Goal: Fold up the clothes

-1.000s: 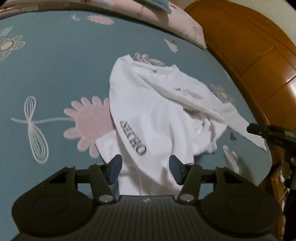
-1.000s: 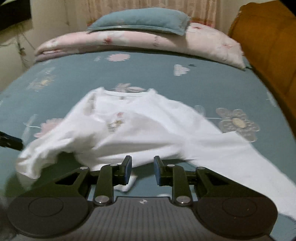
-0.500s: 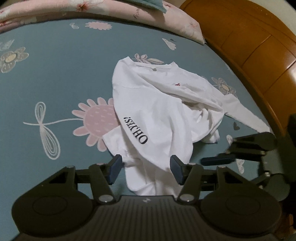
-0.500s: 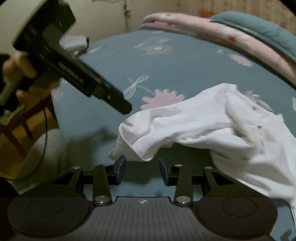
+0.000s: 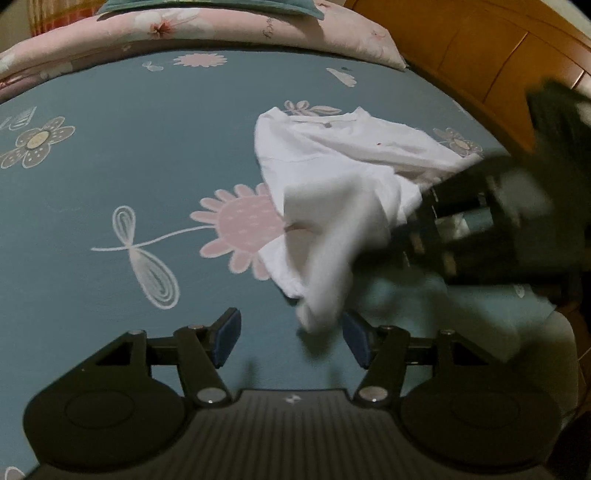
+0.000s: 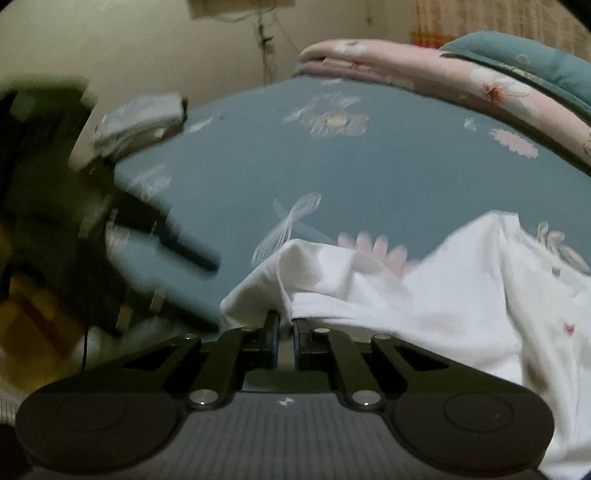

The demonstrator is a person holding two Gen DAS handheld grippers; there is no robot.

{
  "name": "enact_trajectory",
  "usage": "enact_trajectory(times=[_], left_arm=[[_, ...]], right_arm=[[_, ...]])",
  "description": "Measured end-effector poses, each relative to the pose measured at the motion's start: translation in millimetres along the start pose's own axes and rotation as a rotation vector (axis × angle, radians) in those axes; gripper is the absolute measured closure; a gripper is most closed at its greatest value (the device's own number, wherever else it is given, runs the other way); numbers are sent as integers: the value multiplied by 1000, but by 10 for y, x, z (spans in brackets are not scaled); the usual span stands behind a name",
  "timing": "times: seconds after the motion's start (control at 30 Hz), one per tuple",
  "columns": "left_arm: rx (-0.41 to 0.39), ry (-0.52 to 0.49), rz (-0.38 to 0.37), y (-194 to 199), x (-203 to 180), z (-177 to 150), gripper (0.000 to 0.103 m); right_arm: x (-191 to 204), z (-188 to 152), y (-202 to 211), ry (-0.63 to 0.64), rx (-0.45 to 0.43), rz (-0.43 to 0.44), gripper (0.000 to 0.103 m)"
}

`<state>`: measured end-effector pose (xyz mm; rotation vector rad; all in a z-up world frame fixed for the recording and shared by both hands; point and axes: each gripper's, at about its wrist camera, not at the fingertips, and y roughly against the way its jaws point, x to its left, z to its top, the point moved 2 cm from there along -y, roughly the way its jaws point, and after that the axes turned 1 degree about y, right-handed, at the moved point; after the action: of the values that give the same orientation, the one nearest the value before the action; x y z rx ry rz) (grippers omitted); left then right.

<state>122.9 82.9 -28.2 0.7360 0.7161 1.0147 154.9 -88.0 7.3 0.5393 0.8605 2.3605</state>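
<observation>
Teal bedsheet (image 5: 110, 177) with pink and grey flowers and white dragonflies covers the bed, and 1 white shirt (image 5: 332, 162) lies crumpled on it toward the wooden headboard side (image 5: 480, 48). At the far edge sit 1 pink floral quilt (image 5: 207, 29) and 1 teal pillow (image 6: 524, 62) on top of it. No lettering on the shirt can be read – only 1 tiny red mark shows on its chest. The left gripper (image 5: 291, 339) hovers over bare sheet with its jaws apart and opening; a blurred white end of the shirt dangles in front of the gap, near the right pad, and the pads do not press on it. The right gripper (image 6: 285, 328) has its jaws closing, nearly together, pinching a fold of the shirt's edge and holding it lifted off the sheet – in the left view this gripper is a dark blur. 1 folded pale cloth (image 6: 140, 118) lies at the far bed edge.
</observation>
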Motion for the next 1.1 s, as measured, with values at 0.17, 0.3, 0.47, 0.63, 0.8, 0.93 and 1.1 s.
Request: enact_trajectory(times=[0.17,0.3,0.47,0.63,0.8,0.93,1.1], left_arm=[[8,-8,-3,-53,53,-9,40],[9,-35,14,-135,47,27,40],[-7,-69,33,-240,44,98,40],[-57,-73,55,-310,-1,215,40],[-96,-82,108,-369,-75,340,39],[-120,-82,176,-404,-57,403,39],[-152,-92,270,-540,42,586,37]], right_arm=[[-179,540,-264,-81,-53,-19,93],[-350,786,-447,-135,-58,-63,81],[-470,780,-440,-170,-73,-82,79],[-554,700,-323,-189,-86,-104,71],[-598,649,-194,-210,-105,-125,71],[-581,424,-29,-225,-103,-143,70],[-508,25,136,-209,-76,-196,70]])
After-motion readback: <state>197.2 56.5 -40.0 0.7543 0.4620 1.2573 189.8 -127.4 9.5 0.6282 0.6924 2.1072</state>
